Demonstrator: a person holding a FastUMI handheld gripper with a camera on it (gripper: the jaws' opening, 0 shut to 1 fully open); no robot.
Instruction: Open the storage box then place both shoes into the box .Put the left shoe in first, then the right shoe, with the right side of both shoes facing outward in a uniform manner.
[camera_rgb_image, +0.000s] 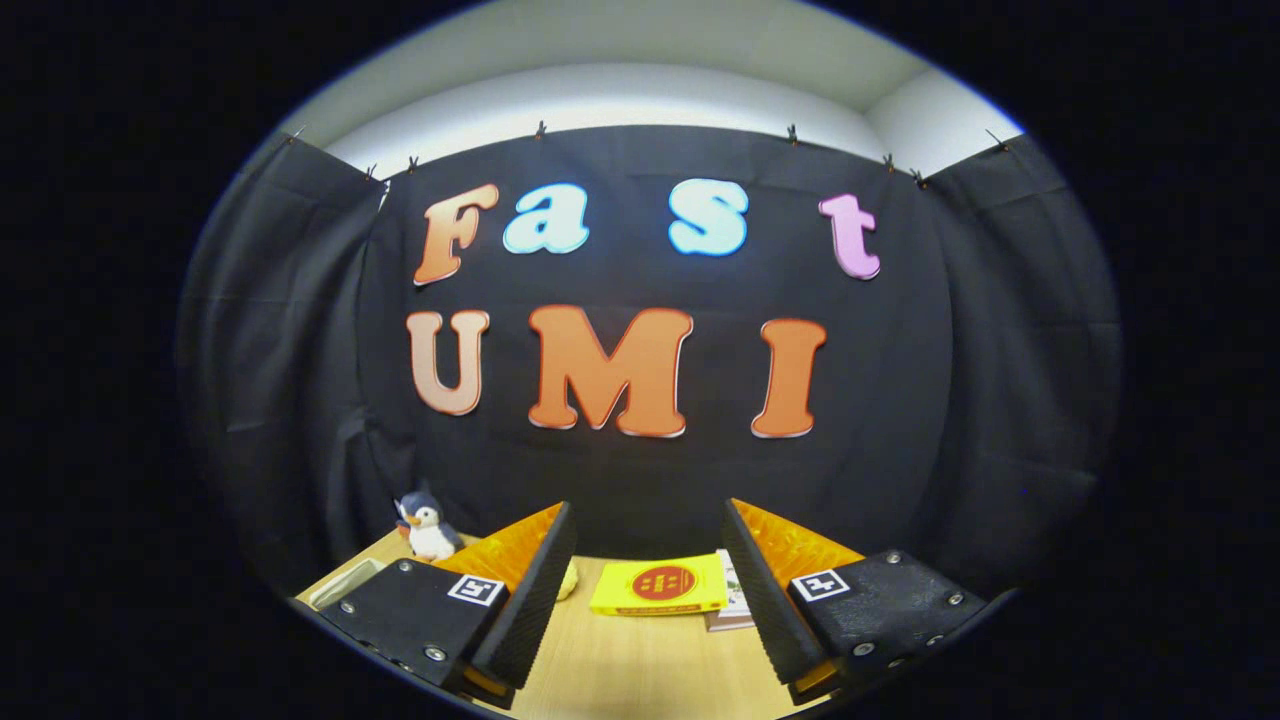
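- The gripper hovers above a wooden table, fingers spread wide and holding nothing.
- A yellow book lies flat just beyond the fingers (another book peeks out beside it).
- A toy penguin stands off to the left, against the booth wall.
- Neither shoes nor storage box can be made out.

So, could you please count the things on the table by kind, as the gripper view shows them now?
Soft toys: 1, the penguin toy beyond one finger
Books or booklets: 2, the yellow book ahead of the open gripper, lying on another book
Small pale yellow things: 1, the half-hidden lump
Pale flat things: 1, by the table edge
Total: 5
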